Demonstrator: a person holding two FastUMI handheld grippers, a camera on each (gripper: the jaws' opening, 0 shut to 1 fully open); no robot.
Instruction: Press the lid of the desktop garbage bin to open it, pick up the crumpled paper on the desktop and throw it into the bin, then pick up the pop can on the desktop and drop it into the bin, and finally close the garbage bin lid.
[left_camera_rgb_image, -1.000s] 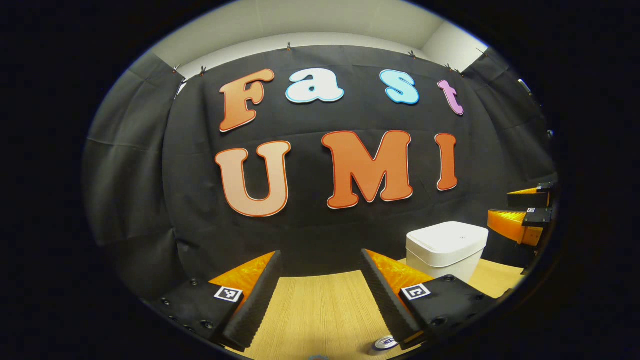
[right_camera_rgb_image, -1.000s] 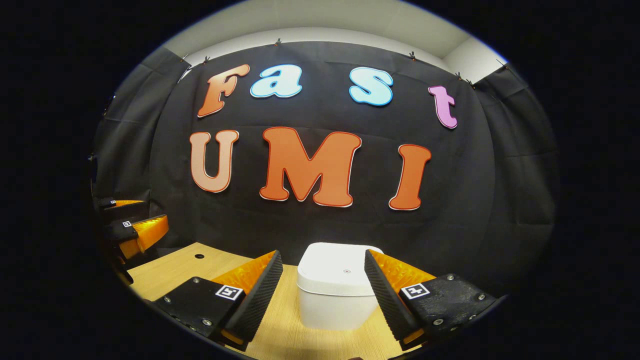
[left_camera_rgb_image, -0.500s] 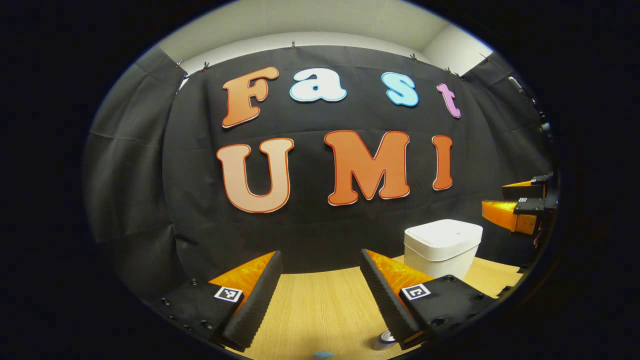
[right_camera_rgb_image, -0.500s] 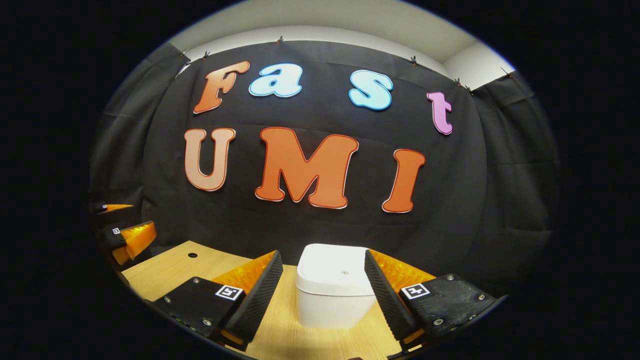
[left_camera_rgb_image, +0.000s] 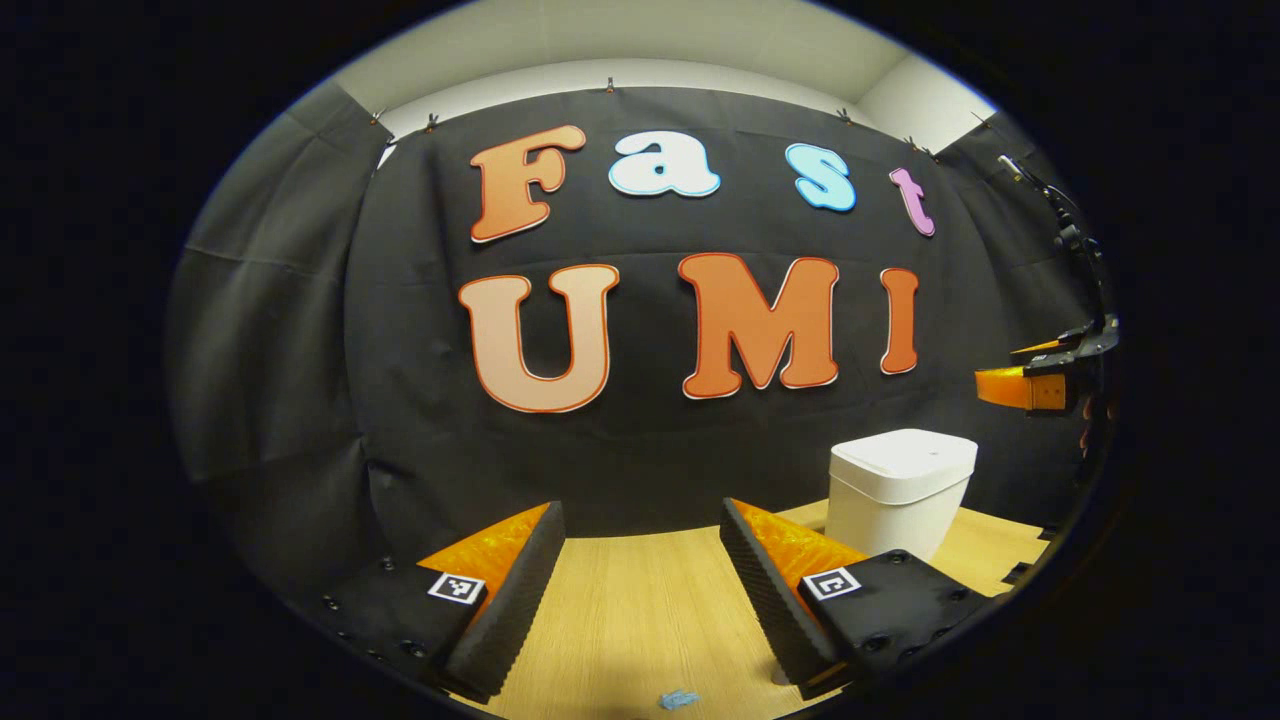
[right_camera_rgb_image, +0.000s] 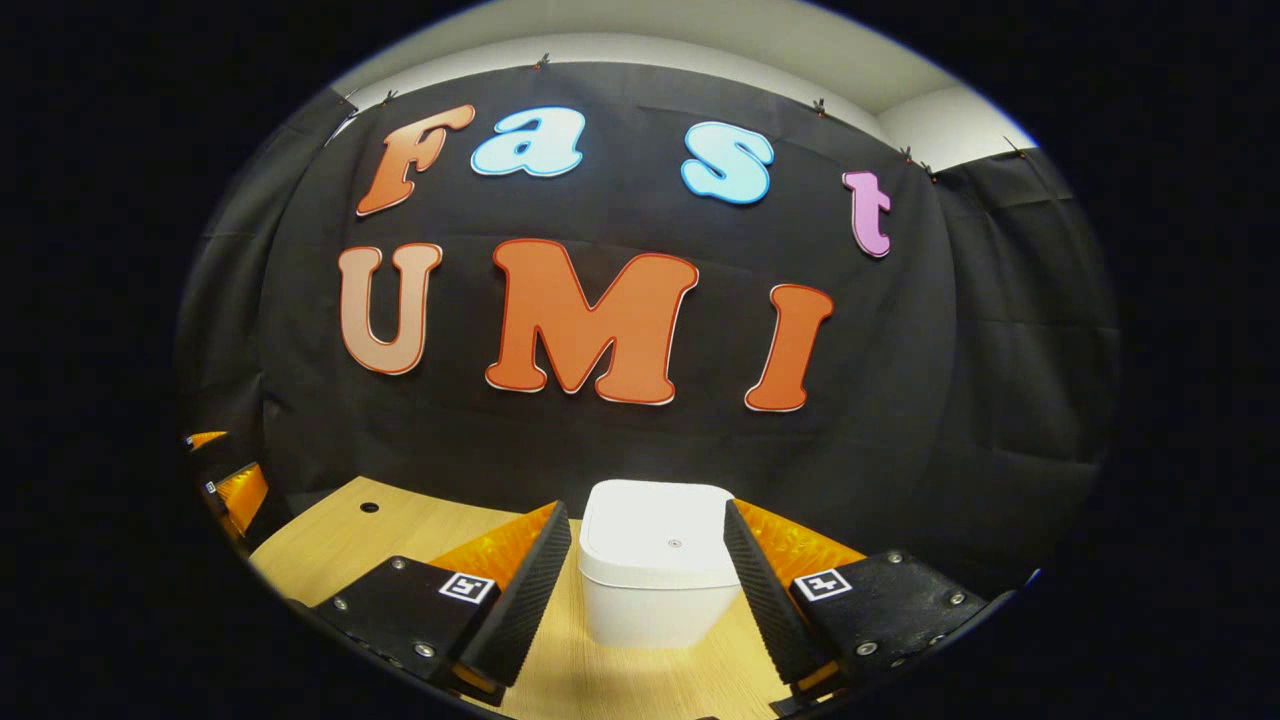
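Note:
The white desktop bin (right_camera_rgb_image: 650, 600) stands on the wooden table with its lid (right_camera_rgb_image: 660, 530) down. My right gripper (right_camera_rgb_image: 645, 512) is open, and the bin sits just beyond and between its fingers without touching them. In the left gripper view the bin (left_camera_rgb_image: 900, 490) is at the right, and the right gripper (left_camera_rgb_image: 1035, 385) hovers above and to the right of it. My left gripper (left_camera_rgb_image: 640, 510) is open over bare table with nothing between its fingers. A small blue crumpled piece (left_camera_rgb_image: 678, 698) lies at the bottom edge, below the left gripper.
The wooden table (left_camera_rgb_image: 640, 610) runs back to the black cloth wall. A small round hole (right_camera_rgb_image: 369, 507) is in the tabletop at the left. The left gripper (right_camera_rgb_image: 228, 485) shows at the far left of the right gripper view.
The right gripper has risen and drawn closer to the bin. The left gripper's view has shifted: the can top by its right finger has slipped from sight and the blue crumpled piece shows more.

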